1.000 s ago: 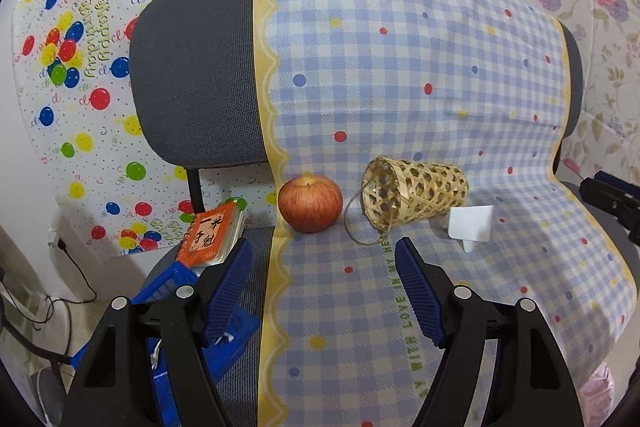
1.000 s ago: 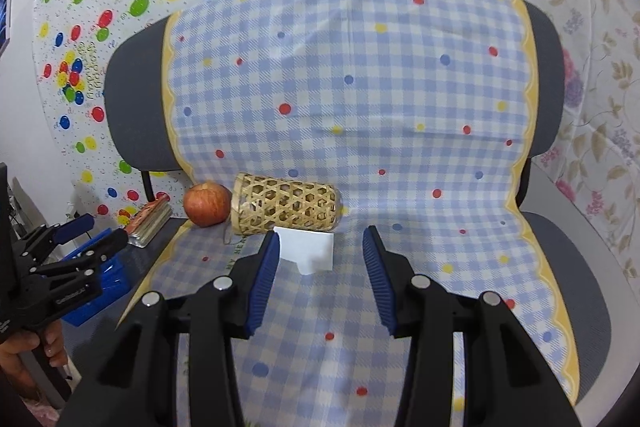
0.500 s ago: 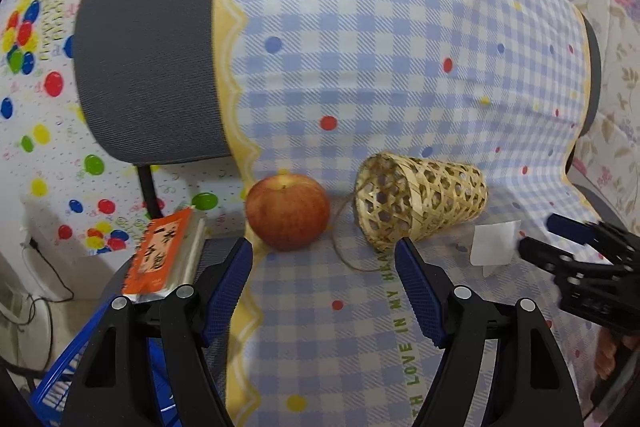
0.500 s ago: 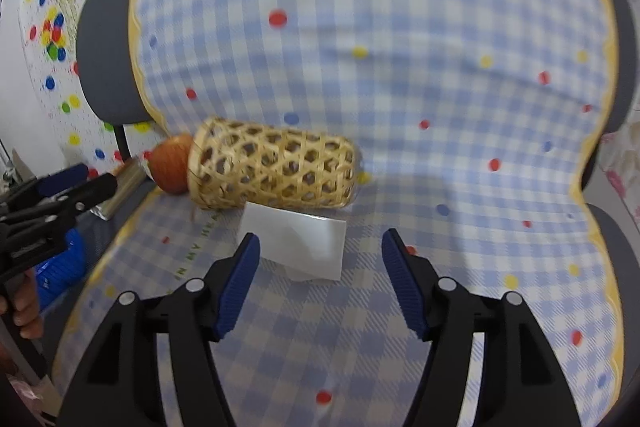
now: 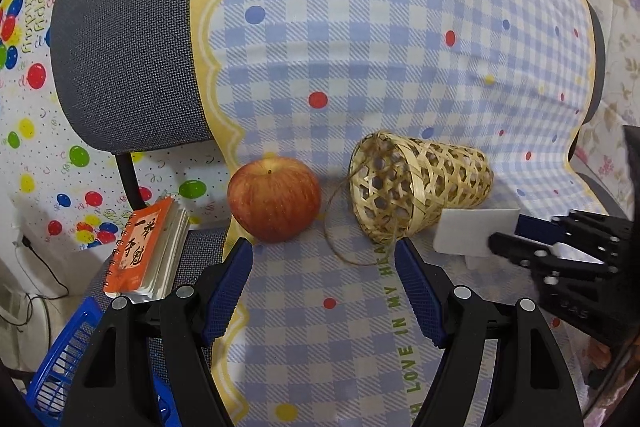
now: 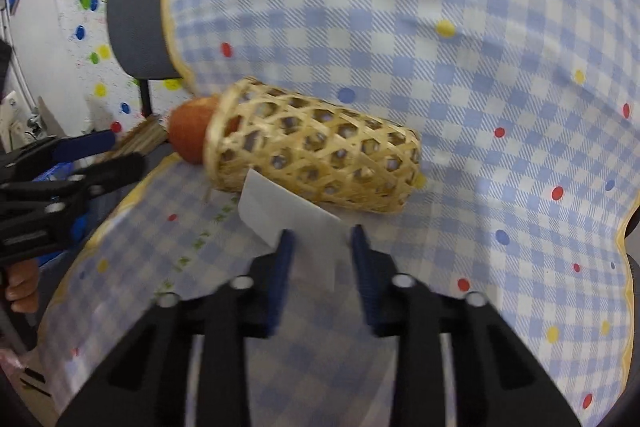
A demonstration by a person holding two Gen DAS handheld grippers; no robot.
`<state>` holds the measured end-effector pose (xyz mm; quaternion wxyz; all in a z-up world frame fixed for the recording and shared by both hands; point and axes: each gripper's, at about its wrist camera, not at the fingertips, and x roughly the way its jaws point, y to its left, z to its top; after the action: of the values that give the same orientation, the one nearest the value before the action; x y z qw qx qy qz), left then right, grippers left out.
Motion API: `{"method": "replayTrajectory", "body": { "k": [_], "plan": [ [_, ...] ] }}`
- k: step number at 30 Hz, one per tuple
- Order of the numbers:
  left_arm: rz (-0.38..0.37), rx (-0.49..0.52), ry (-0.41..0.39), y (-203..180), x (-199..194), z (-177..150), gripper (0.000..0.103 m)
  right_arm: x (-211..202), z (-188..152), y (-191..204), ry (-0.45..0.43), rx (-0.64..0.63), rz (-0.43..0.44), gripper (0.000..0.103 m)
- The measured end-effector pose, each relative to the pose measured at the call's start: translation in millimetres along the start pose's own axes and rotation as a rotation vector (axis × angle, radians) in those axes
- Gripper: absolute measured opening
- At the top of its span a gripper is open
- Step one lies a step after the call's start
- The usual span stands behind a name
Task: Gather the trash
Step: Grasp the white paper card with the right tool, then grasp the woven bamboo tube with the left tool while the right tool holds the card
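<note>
A white paper scrap (image 6: 288, 213) lies on the checked cloth in front of a woven bamboo basket (image 6: 316, 157) that lies on its side. My right gripper (image 6: 322, 241) is open with its fingers on either side of the scrap's near edge; it also shows in the left wrist view (image 5: 516, 235) at the scrap (image 5: 468, 231). My left gripper (image 5: 324, 255) is open and empty, just short of the red apple (image 5: 274, 199) and the basket's mouth (image 5: 384, 187).
The blue checked cloth (image 5: 360, 67) covers a grey office chair (image 5: 124, 47). An orange spiral notebook (image 5: 140, 251) sits at the seat's left edge, above a blue plastic crate (image 5: 64, 355). A string loop (image 5: 340, 227) trails from the basket.
Both grippers have moved closer to the seat. My right gripper has narrowed and now straddles the paper scrap. My left gripper stays wide open.
</note>
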<state>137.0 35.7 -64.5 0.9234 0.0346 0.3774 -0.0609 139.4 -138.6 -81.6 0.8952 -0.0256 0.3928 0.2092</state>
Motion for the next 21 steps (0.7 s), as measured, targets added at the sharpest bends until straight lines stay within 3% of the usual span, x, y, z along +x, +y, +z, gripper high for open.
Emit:
{"method": "replayTrajectory", "body": {
  "k": [1, 4, 7, 13, 21],
  "plan": [
    [-0.001, 0.005, -0.001, -1.5, -1.1, -0.6, 0.073, -7.9, -2.6, 1.8, -0.014, 0.005, 0.01, 0.01],
    [-0.019, 0.016, -0.003, -7.0, -4.2, -2.5, 0.072, -28.9, -7.3, 3.9, -0.056, 0.017, 0.014, 0.005],
    [-0.049, 0.024, -0.008, -14.6, -6.5, -4.2, 0.072, -50.7, -10.9, 2.3, -0.099, 0.039, -0.03, 0.004],
    [-0.104, 0.059, -0.008, -33.6, 3.5, -3.8, 0.054, -86.9, -28.8, -14.4, -0.143, 0.13, -0.134, 0.004],
    [-0.15, 0.092, 0.021, -54.6, 41.4, 7.2, 0.039, -103.3, -46.0, -31.9, -0.142, 0.206, -0.141, 0.004]
  ]
}}
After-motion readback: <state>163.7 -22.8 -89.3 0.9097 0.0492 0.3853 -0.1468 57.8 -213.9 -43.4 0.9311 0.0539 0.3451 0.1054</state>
